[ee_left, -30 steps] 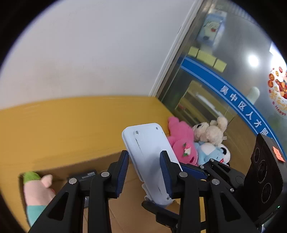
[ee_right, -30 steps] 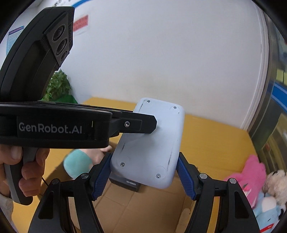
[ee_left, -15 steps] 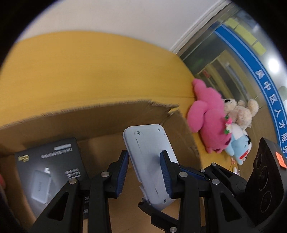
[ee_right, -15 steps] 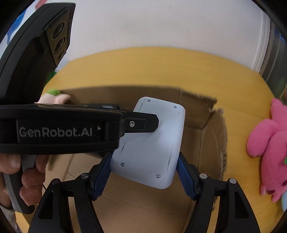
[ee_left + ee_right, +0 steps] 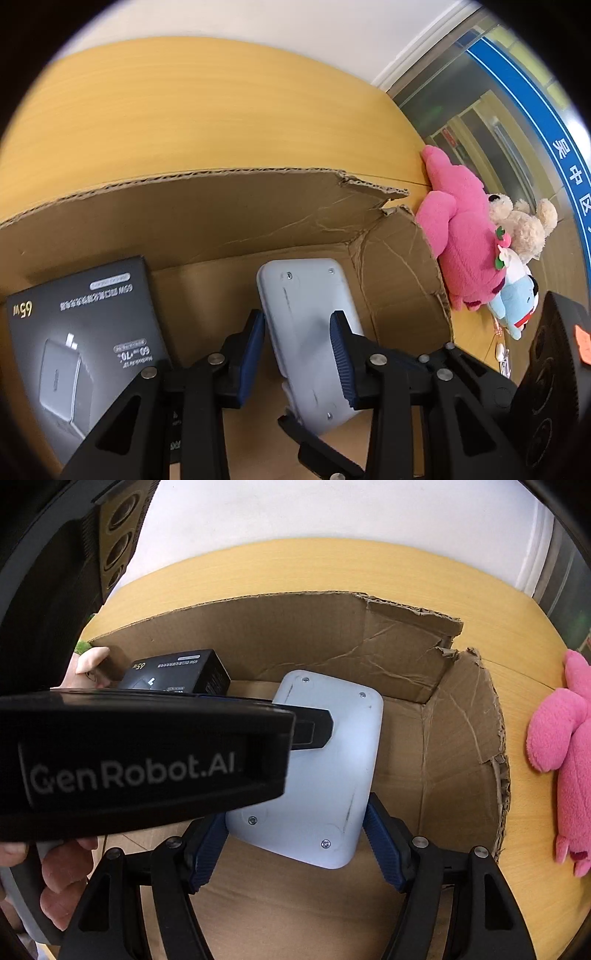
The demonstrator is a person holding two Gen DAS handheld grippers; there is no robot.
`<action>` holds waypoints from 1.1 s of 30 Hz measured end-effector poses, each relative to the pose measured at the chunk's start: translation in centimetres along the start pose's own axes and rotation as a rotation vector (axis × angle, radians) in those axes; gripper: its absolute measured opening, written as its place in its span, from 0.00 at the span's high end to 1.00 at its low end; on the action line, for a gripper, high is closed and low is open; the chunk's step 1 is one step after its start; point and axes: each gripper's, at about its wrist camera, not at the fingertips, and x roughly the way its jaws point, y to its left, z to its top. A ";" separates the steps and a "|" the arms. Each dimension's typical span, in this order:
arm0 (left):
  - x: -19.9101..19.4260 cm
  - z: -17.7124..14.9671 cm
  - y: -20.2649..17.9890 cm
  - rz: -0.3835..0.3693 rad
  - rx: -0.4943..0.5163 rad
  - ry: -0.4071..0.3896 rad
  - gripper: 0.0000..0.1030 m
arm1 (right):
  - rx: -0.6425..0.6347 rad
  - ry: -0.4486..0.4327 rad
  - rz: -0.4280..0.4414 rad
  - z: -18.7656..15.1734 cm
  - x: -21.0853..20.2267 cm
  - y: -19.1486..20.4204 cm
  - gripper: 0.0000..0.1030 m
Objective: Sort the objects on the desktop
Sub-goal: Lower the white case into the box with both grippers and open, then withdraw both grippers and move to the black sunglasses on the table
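White device (image 5: 314, 771), clamped by both hand-held grippers (image 5: 298, 345) (image 5: 295, 843), has dropped lower into the cardboard box (image 5: 469, 760).

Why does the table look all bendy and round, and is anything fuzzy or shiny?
Left wrist view: the fisheye lens bows the yellow table and cardboard box edges into curves, with black corners; light glares off the black charger box. Right wrist view: the same bowing; the left gripper body looms huge, its white lettering slightly soft; the white device looks fairly sharp.
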 end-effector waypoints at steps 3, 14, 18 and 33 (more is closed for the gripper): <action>-0.9 -0.3 -0.1 -0.013 0.005 -0.015 0.64 | -0.014 -0.014 -0.014 -0.1 -0.7 0.5 0.21; -18.9 -7.1 -4.1 0.105 0.201 -0.353 0.49 | -0.058 -0.210 -0.058 -4.6 -11.2 3.8 0.05; -27.8 -13.9 -6.2 0.220 0.285 -0.553 0.22 | -0.066 -0.292 0.026 -8.9 -17.9 6.0 0.00; -32.5 -36.2 -7.4 0.442 0.253 -0.777 0.20 | -0.121 -0.393 -0.016 -23.3 -26.3 14.9 0.00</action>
